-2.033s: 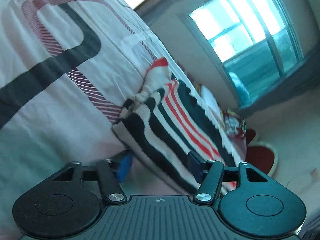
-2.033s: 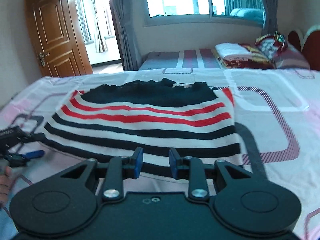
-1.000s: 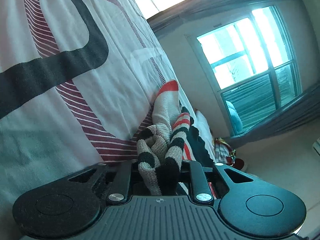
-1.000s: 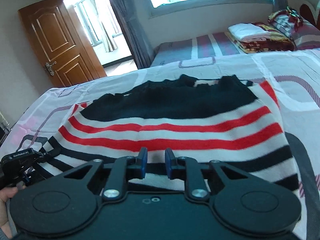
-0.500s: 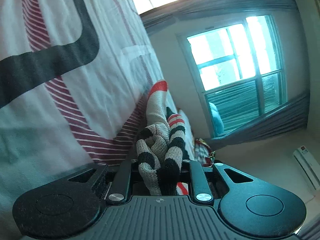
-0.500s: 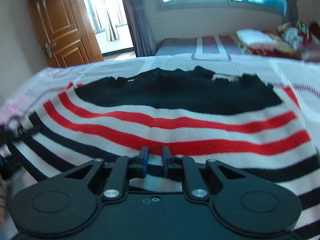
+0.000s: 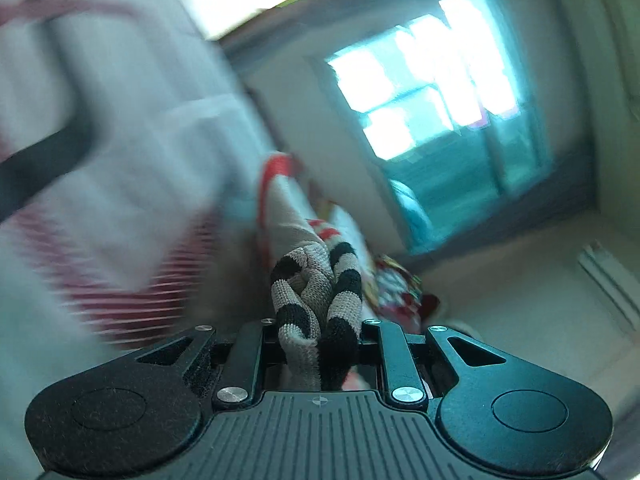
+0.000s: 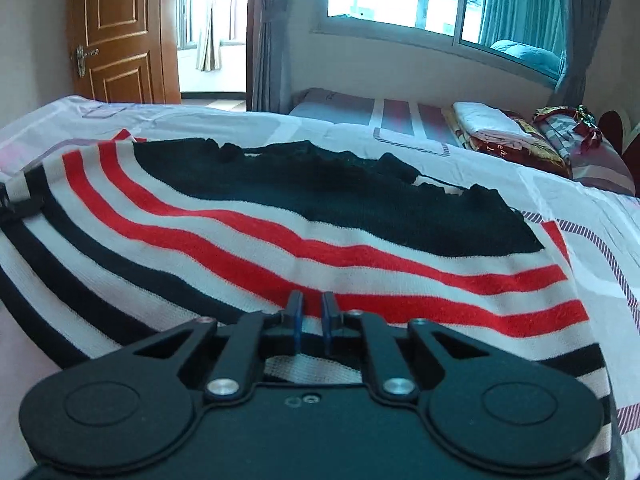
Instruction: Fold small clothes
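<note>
left wrist: left tool (image 7: pixel 320 340) pinches a bunched corner of the striped sweater (image 7: pixel 316 288), pointing slightly downward over the bed (image 7: pixel 132 168) | right wrist: right tool (image 8: pixel 311 322), angled down, has just been closing onto the near hem; sweater (image 8: pixel 320 240) lies flat, no fold made.
</note>
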A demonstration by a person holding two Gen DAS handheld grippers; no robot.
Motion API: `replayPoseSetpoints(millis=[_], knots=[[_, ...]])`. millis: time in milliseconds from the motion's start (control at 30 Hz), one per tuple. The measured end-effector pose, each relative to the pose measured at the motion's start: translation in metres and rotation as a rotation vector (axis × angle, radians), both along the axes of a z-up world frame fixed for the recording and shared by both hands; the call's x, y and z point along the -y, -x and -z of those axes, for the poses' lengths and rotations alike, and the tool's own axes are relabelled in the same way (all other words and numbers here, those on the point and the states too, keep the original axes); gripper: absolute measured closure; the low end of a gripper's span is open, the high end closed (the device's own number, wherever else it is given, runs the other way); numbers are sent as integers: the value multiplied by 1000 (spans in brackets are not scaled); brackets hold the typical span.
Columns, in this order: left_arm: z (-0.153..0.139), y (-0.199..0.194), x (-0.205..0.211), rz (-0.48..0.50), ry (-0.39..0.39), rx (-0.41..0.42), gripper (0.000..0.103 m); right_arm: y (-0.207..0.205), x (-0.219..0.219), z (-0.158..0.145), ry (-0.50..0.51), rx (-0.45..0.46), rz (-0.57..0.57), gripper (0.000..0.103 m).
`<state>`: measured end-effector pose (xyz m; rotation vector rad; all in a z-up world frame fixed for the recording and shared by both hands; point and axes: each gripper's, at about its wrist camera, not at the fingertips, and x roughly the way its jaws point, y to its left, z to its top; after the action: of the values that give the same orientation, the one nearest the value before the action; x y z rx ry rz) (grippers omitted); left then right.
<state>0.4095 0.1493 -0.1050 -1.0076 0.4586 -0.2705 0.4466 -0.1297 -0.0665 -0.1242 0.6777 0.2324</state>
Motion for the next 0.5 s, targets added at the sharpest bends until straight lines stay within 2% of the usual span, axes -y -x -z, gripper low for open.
replayPoseSetpoints(millis=[100,167,200,267,300,367,433,467,500], knots=[[-41,-21,41,130,-57,68,85,-3,10,0,-84,-17,25,92],[-58,-38,74,217,-99,64,85,-6,21,-1,-172,-48,47,92],[-64,-47,93,259,-133,52,85,-9,30,-2,-239,-74,59,93],[-65,-61,128,337,-199,19,85,-13,72,-4,-482,-146,133,97],[-61,-70,149,387,-244,-16,85,-10,101,-4,-607,-147,209,88],[-44,-82,186,457,-319,-82,85,3,157,-6,-778,-131,313,71],[-23,-90,216,520,-361,-146,85,15,198,-10,-880,-132,342,58],[-13,-91,228,538,-374,-167,85,21,215,-14,-913,-120,356,47],[-10,-88,238,542,-408,-141,85,26,227,-18,-936,-106,363,38]])
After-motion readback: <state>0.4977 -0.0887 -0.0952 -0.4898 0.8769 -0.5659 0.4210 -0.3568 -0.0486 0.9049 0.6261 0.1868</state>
